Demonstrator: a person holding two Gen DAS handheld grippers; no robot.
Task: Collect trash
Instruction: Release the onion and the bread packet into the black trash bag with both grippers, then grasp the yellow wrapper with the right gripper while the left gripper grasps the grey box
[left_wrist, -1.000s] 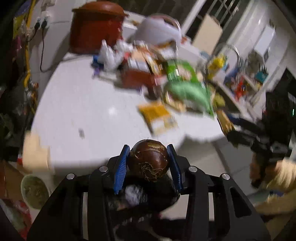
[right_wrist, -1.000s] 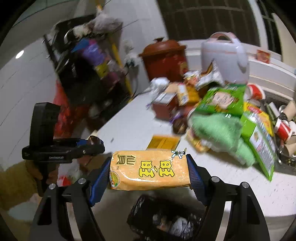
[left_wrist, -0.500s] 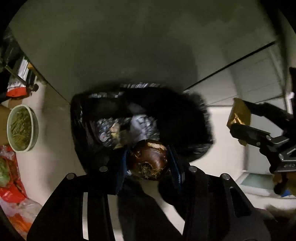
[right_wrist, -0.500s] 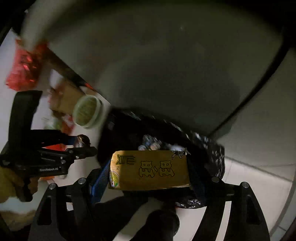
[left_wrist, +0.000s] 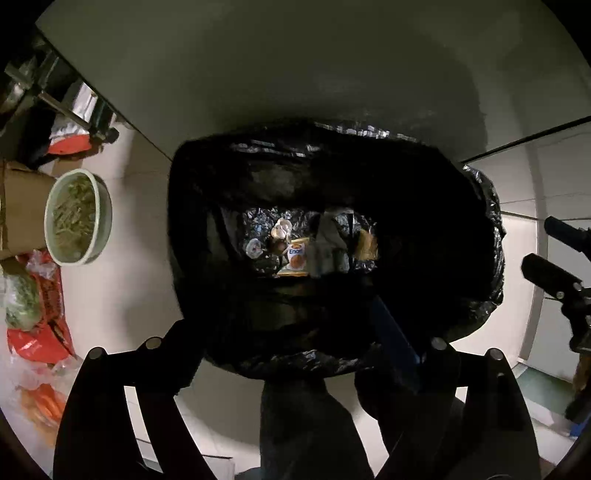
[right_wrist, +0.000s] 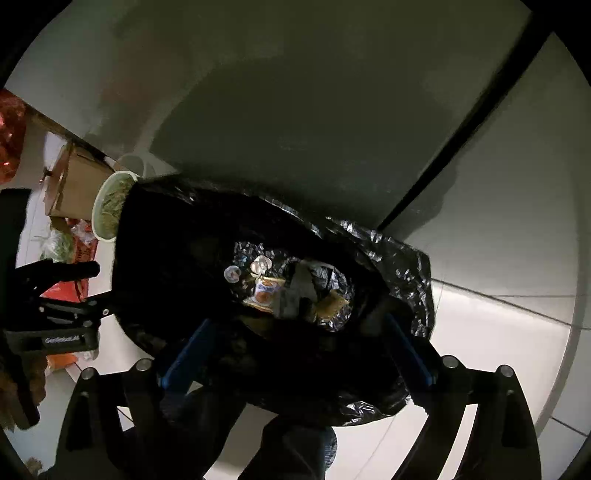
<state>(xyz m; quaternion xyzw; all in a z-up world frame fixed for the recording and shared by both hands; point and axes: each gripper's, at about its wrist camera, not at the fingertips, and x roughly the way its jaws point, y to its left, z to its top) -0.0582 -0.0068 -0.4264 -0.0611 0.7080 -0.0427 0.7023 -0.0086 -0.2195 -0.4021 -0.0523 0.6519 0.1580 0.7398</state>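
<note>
Trash bag (left_wrist: 480, 236) beside bowl (left_wrist: 77, 218), carton (left_wrist: 22, 210).

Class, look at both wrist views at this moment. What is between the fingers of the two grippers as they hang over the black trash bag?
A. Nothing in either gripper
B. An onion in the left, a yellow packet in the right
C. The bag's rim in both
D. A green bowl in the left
A: the left gripper and right gripper stand open and empty above the black trash bag, with only litter lying inside it.
</note>
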